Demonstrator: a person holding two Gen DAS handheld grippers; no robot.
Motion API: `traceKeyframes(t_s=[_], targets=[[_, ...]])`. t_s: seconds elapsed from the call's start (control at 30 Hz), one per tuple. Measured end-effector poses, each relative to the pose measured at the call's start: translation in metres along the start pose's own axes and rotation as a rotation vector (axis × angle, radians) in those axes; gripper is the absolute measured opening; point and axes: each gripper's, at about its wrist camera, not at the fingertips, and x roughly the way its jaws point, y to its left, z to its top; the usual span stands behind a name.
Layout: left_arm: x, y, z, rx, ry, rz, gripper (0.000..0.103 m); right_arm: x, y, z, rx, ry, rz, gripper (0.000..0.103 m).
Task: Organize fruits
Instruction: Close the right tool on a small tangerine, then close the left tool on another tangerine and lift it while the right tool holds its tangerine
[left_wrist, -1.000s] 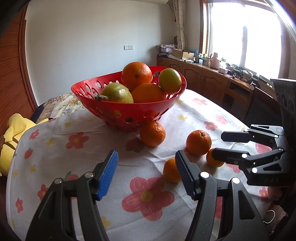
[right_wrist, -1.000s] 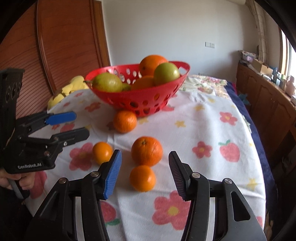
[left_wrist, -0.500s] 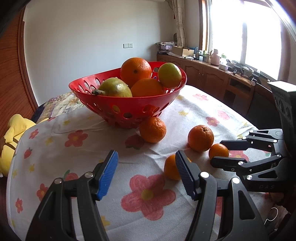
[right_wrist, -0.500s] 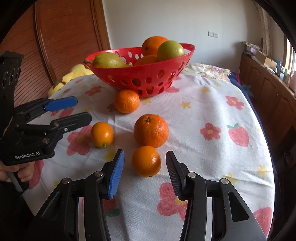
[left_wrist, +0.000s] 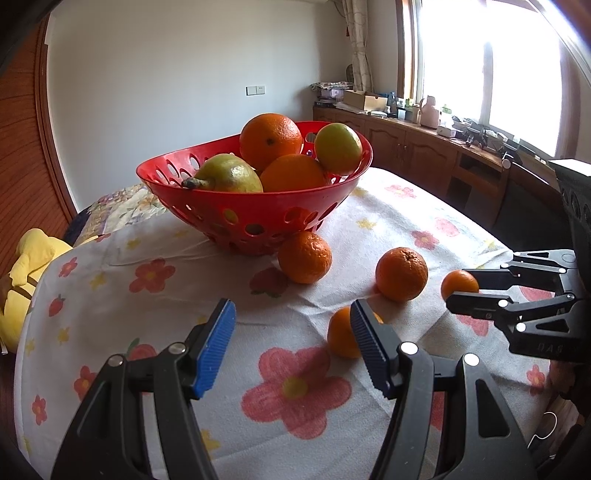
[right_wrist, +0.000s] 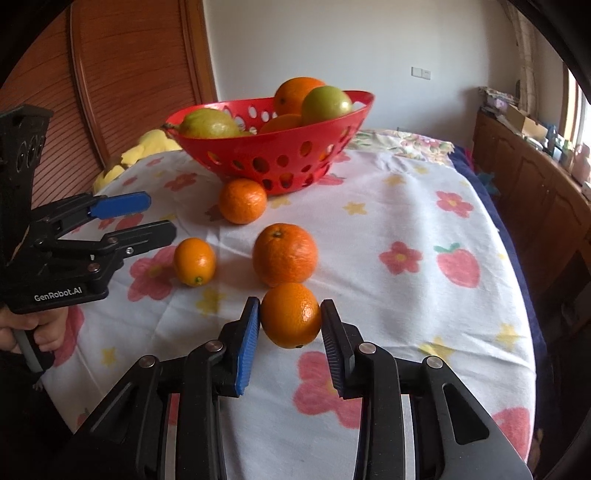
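A red perforated basket (left_wrist: 258, 214) (right_wrist: 295, 147) on the floral tablecloth holds oranges, a green pear and a green apple. My right gripper (right_wrist: 290, 306) is shut on a small orange (right_wrist: 290, 315), both pads pressing its sides just above the cloth. In the left wrist view that orange (left_wrist: 459, 283) sits at the right gripper's (left_wrist: 460, 286) tips. Three more oranges lie loose: one by the basket (right_wrist: 242, 201), a bigger one (right_wrist: 284, 254) just beyond the held one, and a small one (right_wrist: 194, 261). My left gripper (left_wrist: 291, 310) (right_wrist: 159, 218) hovers open with nothing between its fingers.
A yellow plush toy (left_wrist: 26, 266) lies past the table's left edge. Wooden cabinets (left_wrist: 424, 155) with clutter run under the bright window on the right. A hand (right_wrist: 37, 332) grips the left tool's handle. The cloth drops off at the rounded table edge (right_wrist: 517, 295).
My right gripper moved forward around the nearest small orange and closed on it. The left gripper kept its place and its opening.
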Motion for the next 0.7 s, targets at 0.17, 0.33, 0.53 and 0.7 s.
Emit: traceKeyframes(t_s=[0.17, 0.33, 0.53, 0.7], targets=[[0.001, -0.001, 0.0, 0.001, 0.005, 0.001, 0.065, 0.0, -0.005, -0.004, 0.025, 0.001, -0.001, 0.033], [-0.001, -0.003, -0.001, 0.008, -0.003, -0.007, 0.065, 0.0, -0.005, -0.005, 0.021, -0.005, -0.003, 0.033], [-0.006, -0.012, 0.0, -0.003, 0.008, -0.06, 0.065, 0.001, -0.006, -0.005, 0.036, -0.007, 0.005, 0.033], [0.0, -0.025, 0.002, 0.029, 0.03, -0.068, 0.065, 0.0, -0.006, -0.005, 0.035, -0.019, 0.004, 0.033]])
